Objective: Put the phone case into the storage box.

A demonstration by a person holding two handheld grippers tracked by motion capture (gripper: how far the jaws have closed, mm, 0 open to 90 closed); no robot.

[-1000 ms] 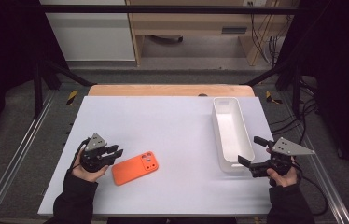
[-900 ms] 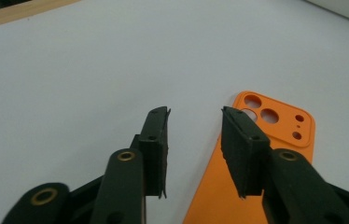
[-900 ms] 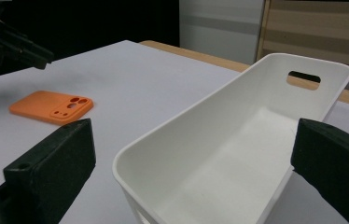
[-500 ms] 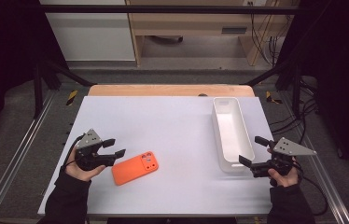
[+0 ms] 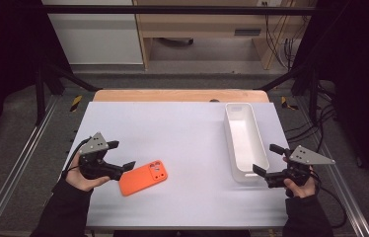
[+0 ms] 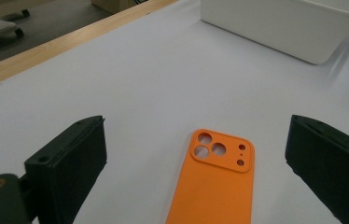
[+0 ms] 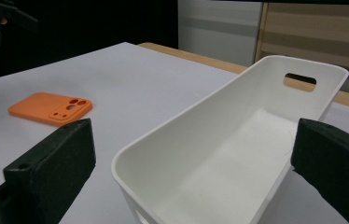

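Orange phone case (image 5: 143, 177): flat, thin, rounded corners, lying back-side up on the white desk (image 5: 182, 133). Raised square camera block at one end w/ three round lens cutouts plus two smaller holes, seen clearly in left gripper view (image 6: 222, 150). No brand, label or writing legible on case. Left tool (image 5: 121, 156): released, jaws spread wide, nothing between pads; case sits directly ahead of it, centred in the jaw gap, camera end pointing away from tool. In high view the near jaw tip is just beside the case edge; contact can't be confirmed. White bin (image 5: 244, 140): long, narrow, rectangular, plain plastic, slot handle cutout in far end wall (image 7: 300, 80); interior looks bare. No markings readable. Right tool (image 5: 270, 159): released, jaws wide apart, holding nothing; bin's near end lies immediately ahead of it, betw. the jaws as seen in right gripper view. From that tool the case lies well off to its left (image 7: 50, 108), apart from bin.
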